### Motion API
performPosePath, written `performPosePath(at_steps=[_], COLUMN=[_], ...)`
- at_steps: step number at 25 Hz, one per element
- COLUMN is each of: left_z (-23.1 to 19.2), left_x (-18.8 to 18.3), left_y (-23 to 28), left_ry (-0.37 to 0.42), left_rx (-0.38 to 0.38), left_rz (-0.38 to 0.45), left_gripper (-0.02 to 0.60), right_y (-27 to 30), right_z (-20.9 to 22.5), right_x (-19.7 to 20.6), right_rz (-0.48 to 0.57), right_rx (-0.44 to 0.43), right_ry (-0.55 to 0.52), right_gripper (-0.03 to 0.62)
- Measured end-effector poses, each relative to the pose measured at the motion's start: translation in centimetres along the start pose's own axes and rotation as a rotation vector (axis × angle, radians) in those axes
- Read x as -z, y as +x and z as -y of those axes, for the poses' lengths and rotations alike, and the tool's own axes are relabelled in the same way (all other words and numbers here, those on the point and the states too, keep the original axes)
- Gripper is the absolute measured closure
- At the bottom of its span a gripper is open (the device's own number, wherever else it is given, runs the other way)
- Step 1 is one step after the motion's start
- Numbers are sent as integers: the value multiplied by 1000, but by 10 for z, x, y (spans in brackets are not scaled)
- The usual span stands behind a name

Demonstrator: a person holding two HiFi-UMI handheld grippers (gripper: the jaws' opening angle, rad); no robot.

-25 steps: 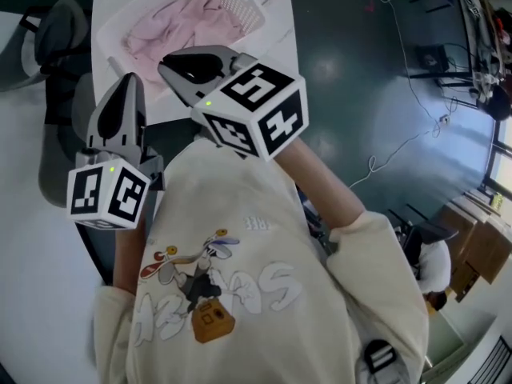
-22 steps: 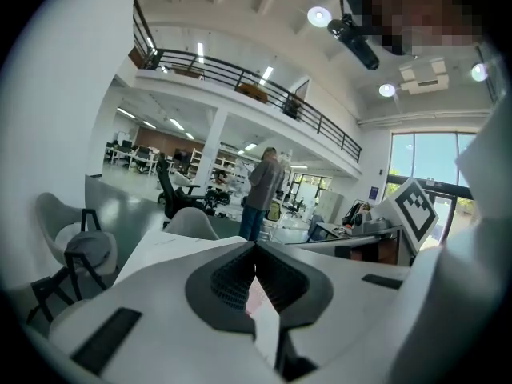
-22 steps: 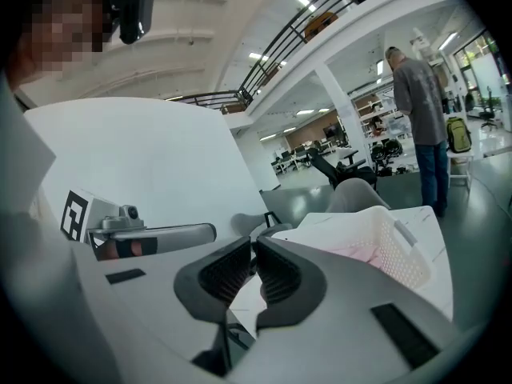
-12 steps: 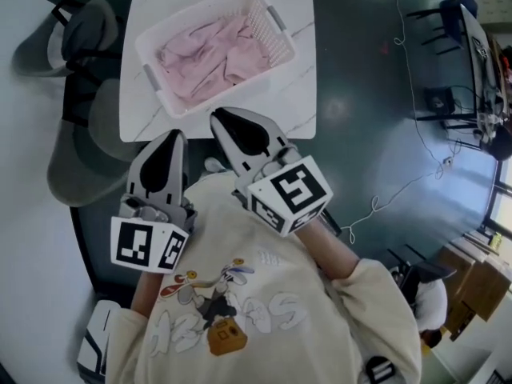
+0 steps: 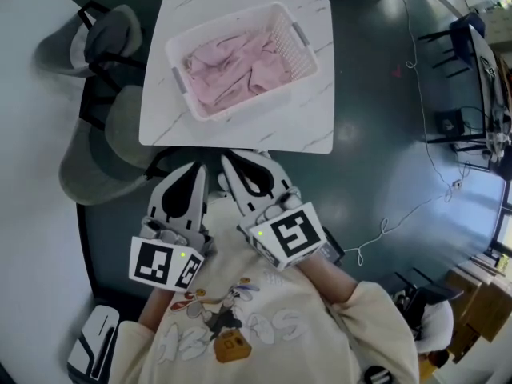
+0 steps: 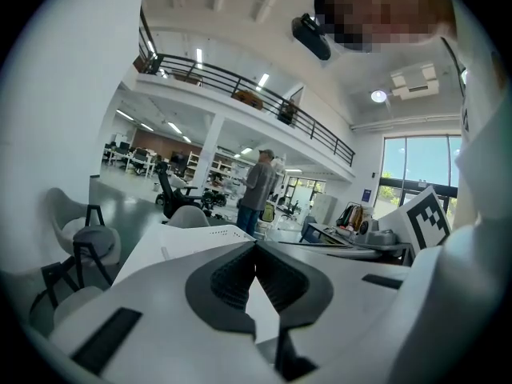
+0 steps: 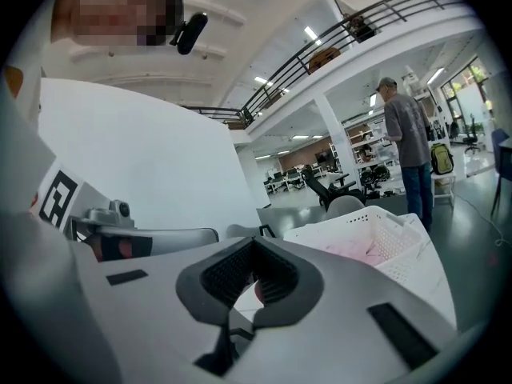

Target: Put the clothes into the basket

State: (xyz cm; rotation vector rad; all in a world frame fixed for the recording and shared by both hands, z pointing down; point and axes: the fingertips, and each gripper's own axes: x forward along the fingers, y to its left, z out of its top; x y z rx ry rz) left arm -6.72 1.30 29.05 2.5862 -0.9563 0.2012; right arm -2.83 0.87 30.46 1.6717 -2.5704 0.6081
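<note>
Shows the pink clothes [image 5: 236,70] heaped inside the white basket [image 5: 298,37], on top of a white marble-patterned table [image 5: 308,122]. Holds the left gripper [image 5: 194,169] and the right gripper [image 5: 232,160] side by side just short of the table's near edge, well apart from the basket and aimed toward it. Clenches both pairs of jaws fully, with nothing between them. Has grey chairs [image 5: 120,134] just beside the table's left edge.
</note>
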Motion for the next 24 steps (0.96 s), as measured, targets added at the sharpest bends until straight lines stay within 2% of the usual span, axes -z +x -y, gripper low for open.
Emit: performPosePath(at_steps=[8,24], left_z=[4,19], left_x=[5,6], left_y=[-10,-21], left_ry=[-5,9], left_rx=[16,16], left_rz=[5,43], left_gripper=[572,572], right_y=[-1,-18], right_z=[-19,-27], right_x=[1,-3], right_rz=[13,28], right_rx=[-9,-10], right_ry=[-85,-127], right_gripper=[586,586])
